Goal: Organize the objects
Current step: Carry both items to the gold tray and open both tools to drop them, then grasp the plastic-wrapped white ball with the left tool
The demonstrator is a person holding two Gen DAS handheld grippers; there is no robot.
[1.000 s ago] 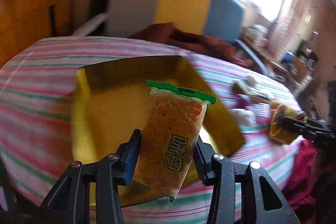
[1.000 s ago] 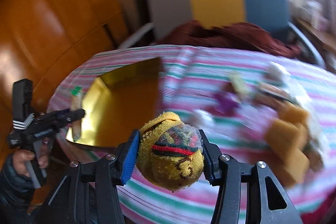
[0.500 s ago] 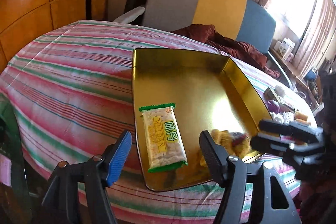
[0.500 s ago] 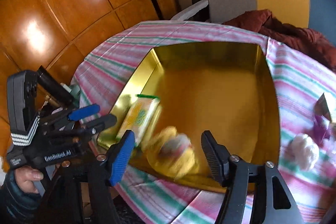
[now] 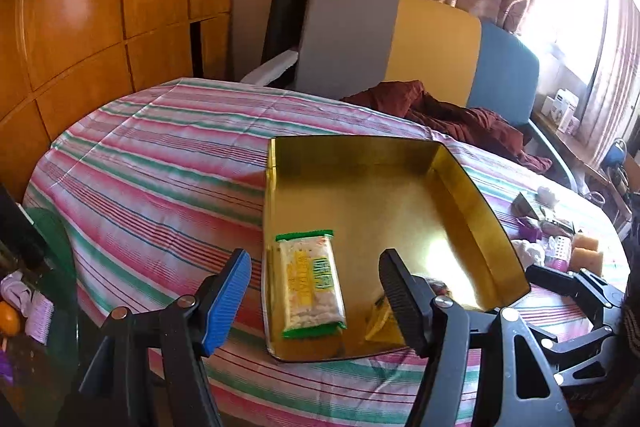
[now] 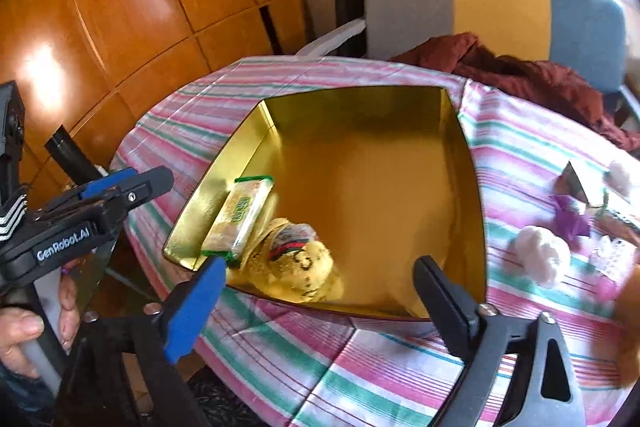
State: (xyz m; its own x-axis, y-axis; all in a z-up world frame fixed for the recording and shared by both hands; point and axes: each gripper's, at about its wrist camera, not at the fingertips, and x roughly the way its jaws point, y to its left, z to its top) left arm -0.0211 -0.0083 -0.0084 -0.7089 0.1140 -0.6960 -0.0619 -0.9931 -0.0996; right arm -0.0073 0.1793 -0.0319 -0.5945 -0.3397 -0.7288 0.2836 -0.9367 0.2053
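while both grippers gape, snack packet (image 5: 310,287), sock ball (image 6: 296,261) in tray (image 6: 460,155)

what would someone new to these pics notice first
The shiny gold metal tray in the middle of the pink-and-green striped tablecloth stands out first. In its near corner lie a green-edged cracker packet and a yellow knitted bundle side by side. Both grippers hang open near the tray's near edge, left gripper and right gripper, each holding nothing.

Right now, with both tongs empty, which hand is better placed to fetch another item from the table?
The right. The loose items, such as the white fluffy ball, lie on that side of the gold tray, beside the open right tongs. The left tongs stand at the tray's other side.
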